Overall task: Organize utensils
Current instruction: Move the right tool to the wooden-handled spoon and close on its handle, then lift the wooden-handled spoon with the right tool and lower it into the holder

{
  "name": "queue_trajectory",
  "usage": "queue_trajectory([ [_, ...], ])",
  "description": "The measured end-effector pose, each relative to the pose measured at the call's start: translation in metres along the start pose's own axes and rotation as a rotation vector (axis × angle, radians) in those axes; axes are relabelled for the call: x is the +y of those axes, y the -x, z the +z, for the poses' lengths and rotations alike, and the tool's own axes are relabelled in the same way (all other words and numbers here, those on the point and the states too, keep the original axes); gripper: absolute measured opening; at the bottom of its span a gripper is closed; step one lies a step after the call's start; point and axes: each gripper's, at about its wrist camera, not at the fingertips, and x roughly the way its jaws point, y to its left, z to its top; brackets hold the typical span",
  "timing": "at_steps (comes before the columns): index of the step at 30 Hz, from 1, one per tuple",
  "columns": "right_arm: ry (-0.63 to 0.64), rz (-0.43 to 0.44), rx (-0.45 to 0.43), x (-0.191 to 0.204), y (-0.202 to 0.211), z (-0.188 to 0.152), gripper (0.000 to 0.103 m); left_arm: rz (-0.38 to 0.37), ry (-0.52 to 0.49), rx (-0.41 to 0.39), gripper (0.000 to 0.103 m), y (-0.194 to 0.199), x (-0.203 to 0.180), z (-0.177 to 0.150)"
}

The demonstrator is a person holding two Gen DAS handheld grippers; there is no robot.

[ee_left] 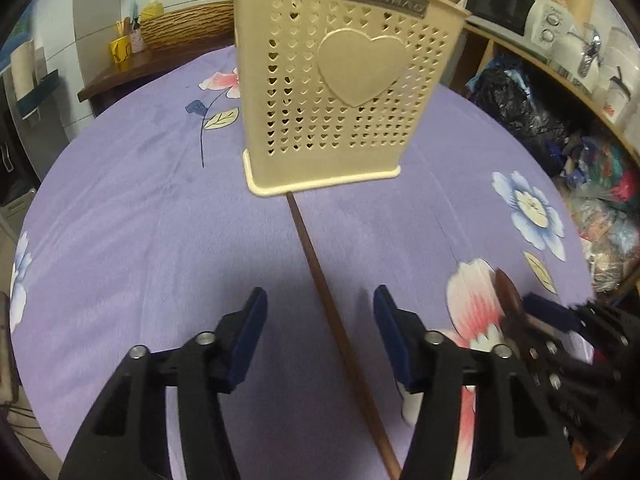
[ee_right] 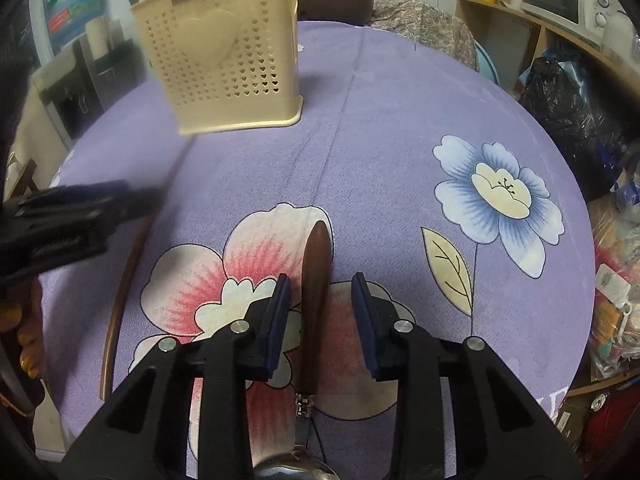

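A cream perforated utensil holder (ee_left: 340, 92) with a raised heart stands on the purple flowered tablecloth (ee_left: 140, 200), with several utensils in it. A long brown chopstick (ee_left: 308, 248) lies on the cloth and runs from the holder's base back between the fingers of my left gripper (ee_left: 320, 300). That gripper is open and its pads are clear of the stick. A spoon with a dark wooden handle (ee_right: 316, 272) lies on a pink flower, between the pads of my open right gripper (ee_right: 322, 280). A gap shows on both sides of the handle. The spoon's metal bowl (ee_right: 296, 470) is under the gripper.
The holder (ee_right: 224, 64) stands to the upper left in the right wrist view, where the blurred left gripper (ee_right: 80, 208) and the chopstick (ee_right: 120, 300) sit at the left. Shelves with a microwave (ee_left: 500, 8) and black bags (ee_left: 520, 108) line the table's right edge. A wicker basket (ee_left: 188, 24) is behind.
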Motion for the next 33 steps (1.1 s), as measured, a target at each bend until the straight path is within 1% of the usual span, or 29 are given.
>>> queue_trajectory([
  [4, 0.001, 0.006, -0.001, -0.001, 0.000, -0.001, 0.032, 0.032, 0.019, 0.018, 0.039, -0.015, 0.002, 0.016],
  [9, 0.007, 0.003, -0.001, -0.001, -0.001, 0.001, 0.032, 0.057, 0.021, 0.034, 0.032, -0.026, 0.002, 0.033],
  [11, 0.010, 0.005, 0.000, -0.001, -0.002, 0.003, 0.032, 0.073, 0.008, 0.037, 0.029, -0.029, 0.000, 0.037],
  [12, 0.010, 0.004, 0.000, -0.001, -0.003, 0.004, 0.032, 0.079, 0.002, 0.037, 0.027, -0.030, -0.001, 0.037],
  [13, 0.013, 0.002, 0.001, -0.002, -0.004, 0.005, 0.030, 0.084, -0.001, 0.036, 0.021, -0.030, -0.001, 0.038],
  [14, 0.016, 0.000, 0.001, -0.002, -0.004, 0.006, 0.025, 0.088, 0.000, 0.036, 0.018, -0.030, -0.001, 0.038],
  [15, 0.019, 0.000, 0.001, -0.002, -0.005, 0.006, 0.023, 0.088, -0.001, 0.037, 0.011, -0.030, -0.001, 0.039],
  [16, 0.021, 0.000, 0.001, -0.002, -0.006, 0.008, 0.019, 0.089, -0.002, 0.038, 0.008, -0.030, -0.001, 0.040],
  [17, 0.026, 0.000, 0.001, -0.001, -0.006, 0.009, 0.017, 0.087, 0.000, 0.038, 0.008, -0.030, -0.001, 0.040],
  [23, 0.044, 0.007, -0.001, 0.000, -0.008, 0.012, 0.017, 0.056, -0.038, 0.033, 0.007, -0.024, -0.006, 0.030],
  [26, 0.044, 0.024, -0.003, -0.001, -0.007, 0.011, 0.017, 0.031, -0.055, 0.035, 0.007, -0.021, -0.013, 0.025],
  [28, 0.039, 0.038, -0.009, -0.002, -0.005, 0.010, 0.017, -0.006, -0.050, 0.039, 0.007, -0.018, -0.010, 0.022],
  [30, 0.032, 0.057, -0.022, -0.003, -0.002, 0.009, 0.017, -0.064, -0.011, 0.028, 0.007, -0.011, -0.002, 0.018],
  [33, 0.030, 0.082, -0.052, -0.004, 0.007, 0.010, 0.017, -0.095, 0.019, -0.023, 0.007, 0.007, 0.011, 0.018],
])
